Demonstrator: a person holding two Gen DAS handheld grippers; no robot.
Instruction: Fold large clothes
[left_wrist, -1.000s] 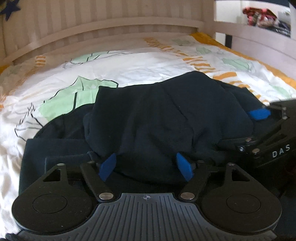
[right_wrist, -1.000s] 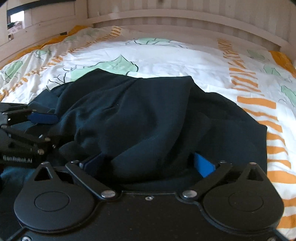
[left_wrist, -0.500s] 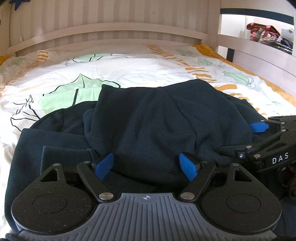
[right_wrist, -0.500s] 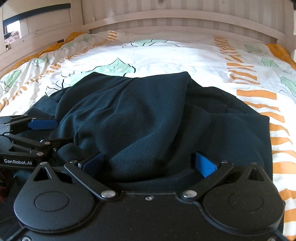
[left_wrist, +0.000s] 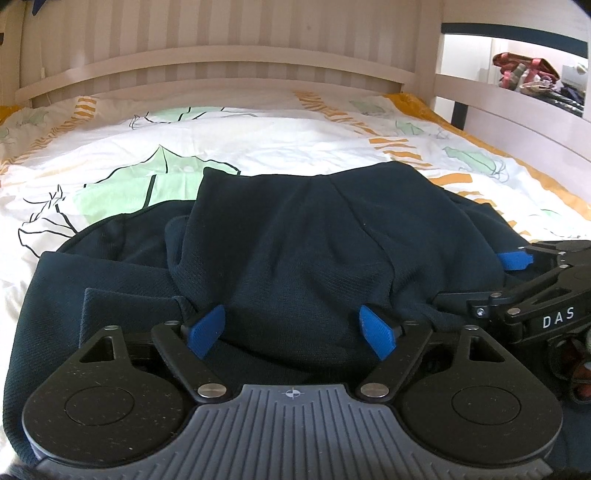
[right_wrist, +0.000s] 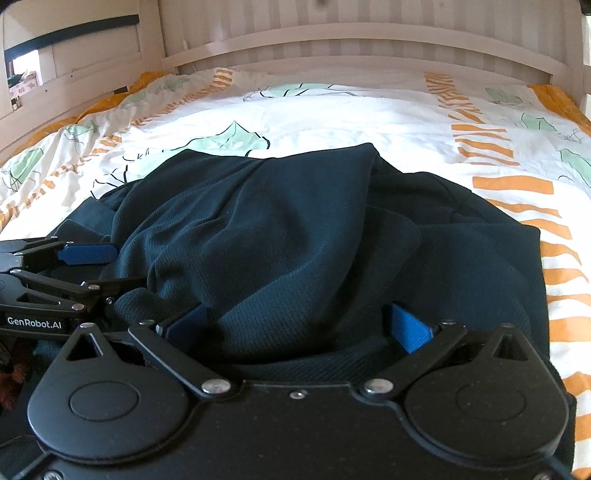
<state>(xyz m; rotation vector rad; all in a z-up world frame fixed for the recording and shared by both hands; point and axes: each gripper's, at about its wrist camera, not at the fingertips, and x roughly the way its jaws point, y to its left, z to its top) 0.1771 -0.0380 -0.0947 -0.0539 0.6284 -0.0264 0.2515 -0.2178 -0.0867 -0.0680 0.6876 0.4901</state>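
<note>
Both tongs spread wide over a dark garment heaped on a bed.

The left tongs (left_wrist: 291, 332) and right tongs (right_wrist: 299, 328) grip nothing; the navy garment (left_wrist: 295, 258) bulges between their near fingers, stretching far over the leaf-print duvet (left_wrist: 258, 144). Closing now risks pinching several layers, bunching the fold.

A big dark blue piece of clothing (left_wrist: 295, 251) lies on the bed. It is soft knit cloth with a fine ribbed look. It is not flat. The top layer is bunched up in a hump with folds and creases, and its far edge points to 12 o'clock. A flatter layer sticks out under it at 9 o'clock and at 3 o'clock (right_wrist: 491, 258).
</note>
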